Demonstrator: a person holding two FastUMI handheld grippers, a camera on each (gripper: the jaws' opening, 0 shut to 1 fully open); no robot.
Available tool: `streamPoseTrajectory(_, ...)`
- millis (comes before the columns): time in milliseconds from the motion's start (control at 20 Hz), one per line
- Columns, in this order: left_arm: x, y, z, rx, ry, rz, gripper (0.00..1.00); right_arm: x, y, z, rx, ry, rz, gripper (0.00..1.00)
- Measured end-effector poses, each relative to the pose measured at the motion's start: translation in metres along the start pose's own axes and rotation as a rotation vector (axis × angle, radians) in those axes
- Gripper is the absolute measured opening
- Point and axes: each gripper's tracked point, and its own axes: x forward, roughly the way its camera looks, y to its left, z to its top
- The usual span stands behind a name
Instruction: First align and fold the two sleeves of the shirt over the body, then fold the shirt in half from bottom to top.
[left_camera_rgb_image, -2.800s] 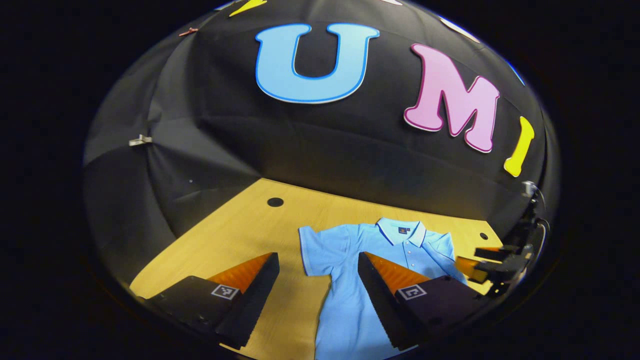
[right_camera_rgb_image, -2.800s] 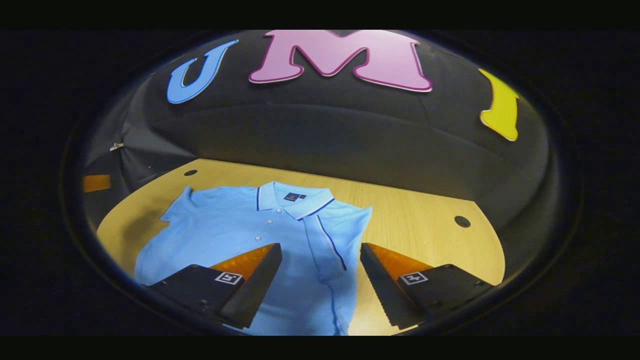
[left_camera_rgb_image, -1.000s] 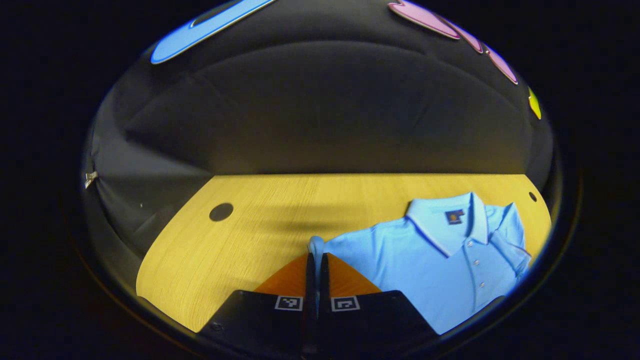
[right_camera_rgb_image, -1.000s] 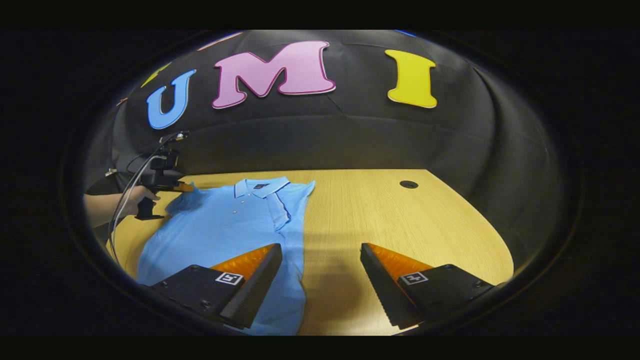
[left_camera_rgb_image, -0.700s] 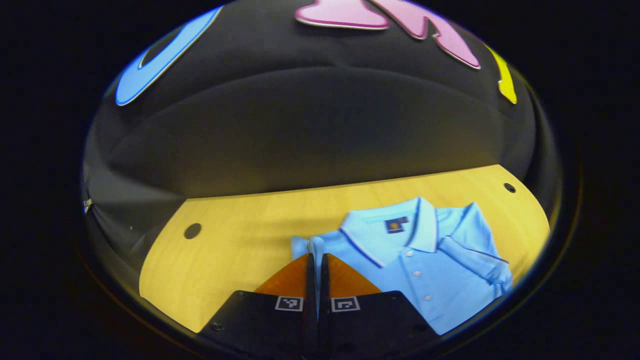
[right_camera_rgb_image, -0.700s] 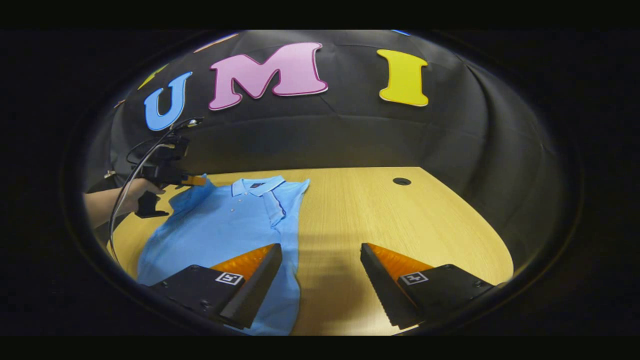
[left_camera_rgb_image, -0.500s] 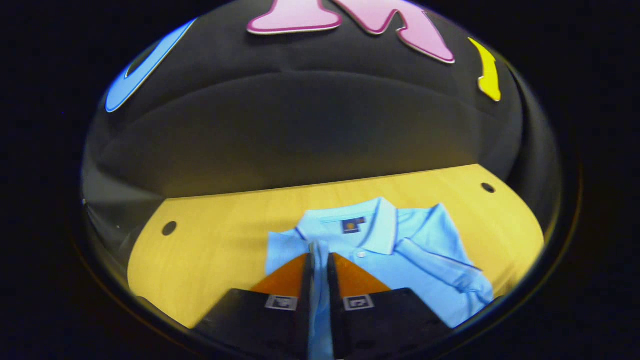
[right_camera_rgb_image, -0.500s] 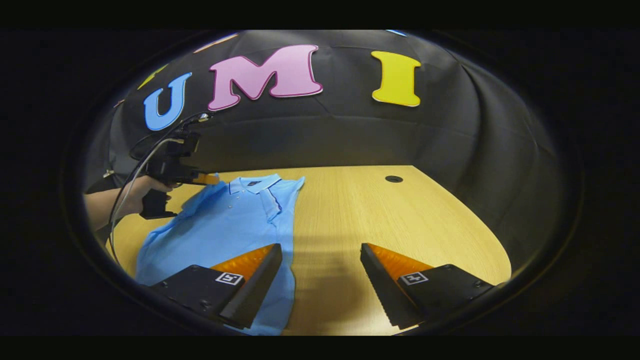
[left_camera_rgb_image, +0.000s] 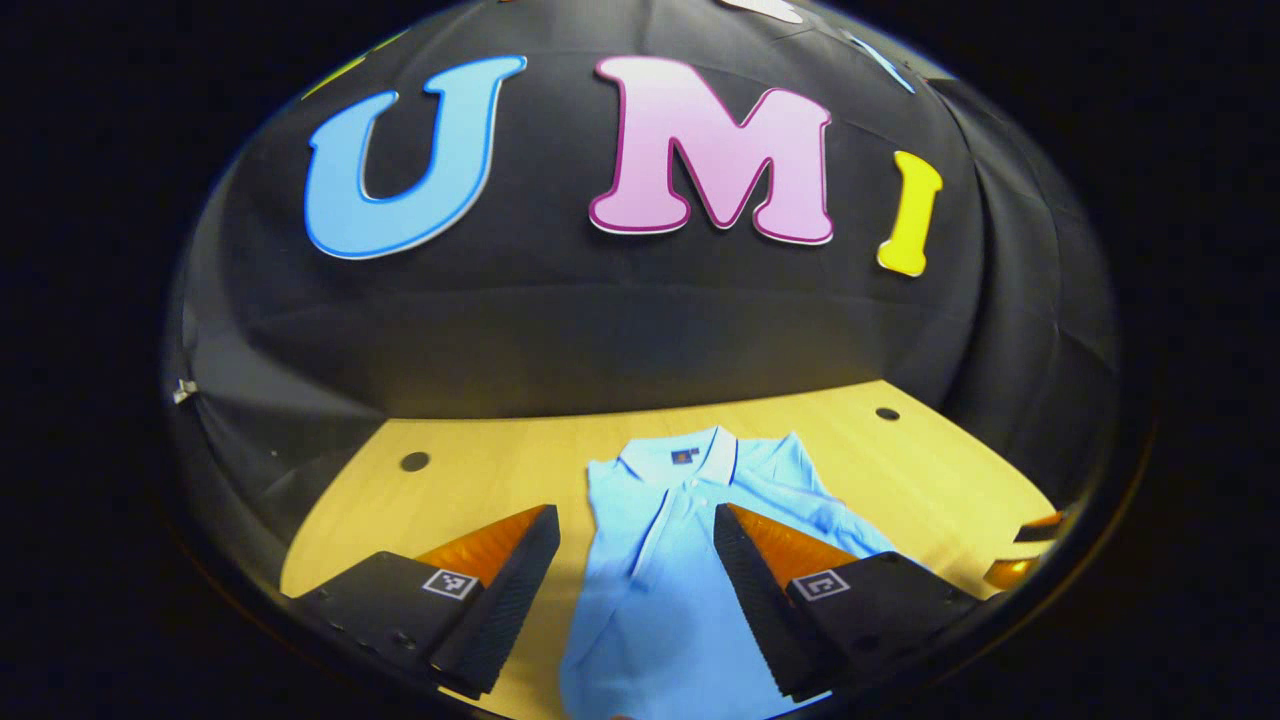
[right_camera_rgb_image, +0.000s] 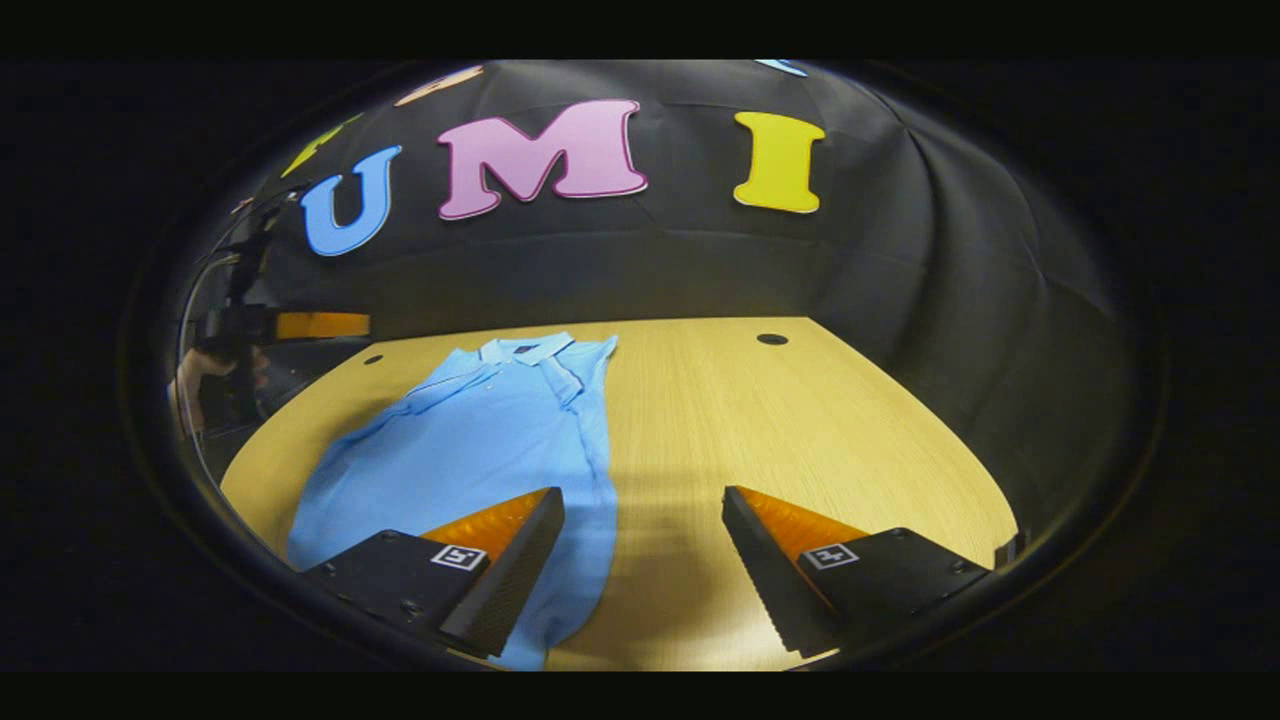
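Both sleeves of the light-blue polo shirt (right_camera_rgb_image: 480, 440) look folded over its body, leaving a narrow strip with the collar (left_camera_rgb_image: 690, 462) toward the table's far edge. I judge the sleeve step done and the bottom-to-top fold next. My left gripper (left_camera_rgb_image: 637, 580) hangs above the shirt, jaws apart and empty. My right gripper (right_camera_rgb_image: 643, 560) is also spread and empty, over bare wooden table (right_camera_rgb_image: 800, 430) just off the shirt's right edge. There is open room to the right and far edges.

readable text: none | shirt (left_camera_rgb_image: 650, 590) neck label: too small | tongs' square markers: no text
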Motion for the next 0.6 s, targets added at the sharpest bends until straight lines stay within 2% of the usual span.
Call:
streamPoseTrajectory(100, -0.048, 0.004, -0.028, -0.025, 0.043, 0.016, 0.98, -0.017, 0.010, -0.010, -0.013, 0.017, 0.011, 0.95)
streamPoseTrajectory(150, -0.070, 0.005, -0.046, -0.054, 0.073, 0.025, 0.98, -0.026, 0.015, -0.016, -0.015, 0.026, 0.017, 0.99)
streamPoseTrajectory(250, -0.110, 0.008, -0.088, -0.107, 0.138, 0.046, 0.98, -0.040, 0.026, -0.026, -0.009, 0.047, 0.034, 0.98)
streamPoseTrajectory(300, -0.127, 0.009, -0.109, -0.130, 0.170, 0.058, 0.98, -0.047, 0.030, -0.032, -0.009, 0.057, 0.039, 0.95)
streamPoseTrajectory(350, -0.141, 0.009, -0.128, -0.148, 0.198, 0.071, 0.98, -0.052, 0.033, -0.040, -0.013, 0.071, 0.040, 0.98)
streamPoseTrajectory(500, -0.168, 0.002, -0.179, -0.185, 0.286, 0.084, 1.00, -0.066, 0.039, -0.067, -0.016, 0.132, 0.044, 0.95)
streamPoseTrajectory(600, -0.178, -0.006, -0.208, -0.212, 0.352, 0.088, 0.97, -0.072, 0.045, -0.086, 0.004, 0.181, 0.044, 0.98)
